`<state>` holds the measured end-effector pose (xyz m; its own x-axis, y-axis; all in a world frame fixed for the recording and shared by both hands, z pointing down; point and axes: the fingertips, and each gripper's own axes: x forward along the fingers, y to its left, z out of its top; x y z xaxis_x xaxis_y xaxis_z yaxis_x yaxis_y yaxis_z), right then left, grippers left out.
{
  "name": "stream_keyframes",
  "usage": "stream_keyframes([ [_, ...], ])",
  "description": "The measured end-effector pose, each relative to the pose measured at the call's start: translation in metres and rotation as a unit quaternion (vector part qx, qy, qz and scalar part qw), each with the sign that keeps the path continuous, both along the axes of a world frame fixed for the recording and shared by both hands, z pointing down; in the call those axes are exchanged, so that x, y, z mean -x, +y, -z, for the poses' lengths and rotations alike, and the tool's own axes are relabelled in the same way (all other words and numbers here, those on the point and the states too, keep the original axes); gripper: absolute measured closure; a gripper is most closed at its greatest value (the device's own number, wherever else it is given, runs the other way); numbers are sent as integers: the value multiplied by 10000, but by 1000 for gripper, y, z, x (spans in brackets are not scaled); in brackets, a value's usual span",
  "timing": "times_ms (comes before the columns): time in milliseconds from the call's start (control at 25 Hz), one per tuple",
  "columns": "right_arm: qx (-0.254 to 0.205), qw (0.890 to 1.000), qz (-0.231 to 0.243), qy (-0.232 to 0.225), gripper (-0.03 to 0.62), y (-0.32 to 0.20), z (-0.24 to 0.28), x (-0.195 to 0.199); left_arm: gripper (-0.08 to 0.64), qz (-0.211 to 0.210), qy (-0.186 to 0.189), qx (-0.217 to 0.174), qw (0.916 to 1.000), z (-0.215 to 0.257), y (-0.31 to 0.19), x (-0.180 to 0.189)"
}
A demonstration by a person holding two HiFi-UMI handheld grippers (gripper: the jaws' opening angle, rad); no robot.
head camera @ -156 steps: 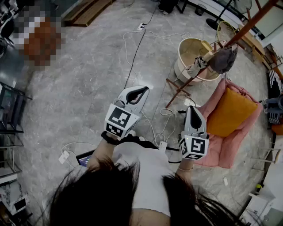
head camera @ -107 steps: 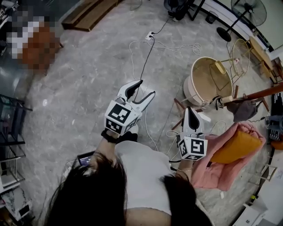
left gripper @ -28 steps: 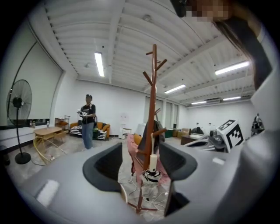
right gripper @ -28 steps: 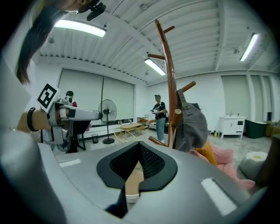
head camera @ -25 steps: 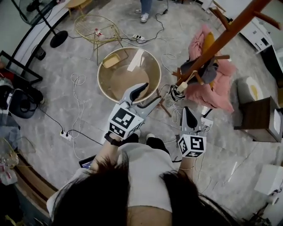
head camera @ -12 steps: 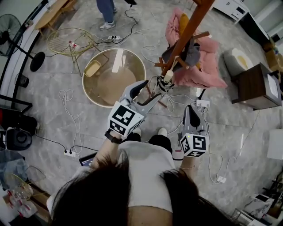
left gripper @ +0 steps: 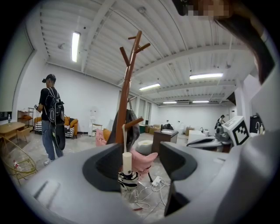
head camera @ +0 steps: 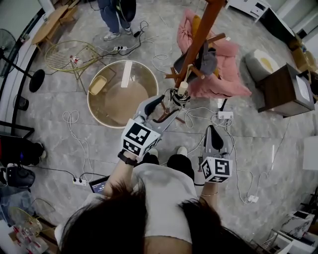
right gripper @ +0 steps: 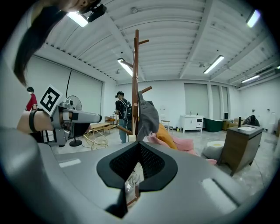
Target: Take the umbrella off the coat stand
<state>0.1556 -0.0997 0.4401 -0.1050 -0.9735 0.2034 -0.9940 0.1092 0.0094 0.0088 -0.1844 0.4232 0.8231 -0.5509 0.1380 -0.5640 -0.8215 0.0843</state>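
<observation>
The folded black-and-white umbrella [head camera: 177, 97] with a cream handle [left gripper: 127, 162] hangs by a strap from a low peg of the brown wooden coat stand [head camera: 198, 42]. My left gripper [head camera: 170, 104] is open, and the umbrella [left gripper: 128, 180] shows in the gap between its jaws, a little beyond them and untouched. In the left gripper view the stand [left gripper: 127, 87] rises behind it. My right gripper [head camera: 212, 131] is shut and empty, lower right of the stand's foot. The right gripper [right gripper: 138, 162] view shows the stand [right gripper: 136, 78] with a grey garment [right gripper: 148, 117] on it.
A round wooden tub [head camera: 97, 105] sits left of the stand. A pink cushioned seat [head camera: 218, 74] lies behind it and a dark side table [head camera: 283, 89] to the right. Cables [head camera: 198, 115] trail over the floor. A person [head camera: 114, 15] stands at the back beside a wire chair [head camera: 67, 52].
The person has walked round the stand, so the view has swung. My left gripper opened early on and now reaches up to the hanging umbrella. The right gripper has stayed shut.
</observation>
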Motion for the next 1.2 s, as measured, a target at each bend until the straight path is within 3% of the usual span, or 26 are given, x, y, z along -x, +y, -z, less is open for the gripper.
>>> stream_keyframes([
  [640,449,9989,-86,-121,589,-7,-44,-13,273,-137,-155,149,9997,-45,-47,-33],
  [1200,690,9974,137,-145,589,-28,-74,1,273,-168,-269,371,9988,-80,-83,-66],
])
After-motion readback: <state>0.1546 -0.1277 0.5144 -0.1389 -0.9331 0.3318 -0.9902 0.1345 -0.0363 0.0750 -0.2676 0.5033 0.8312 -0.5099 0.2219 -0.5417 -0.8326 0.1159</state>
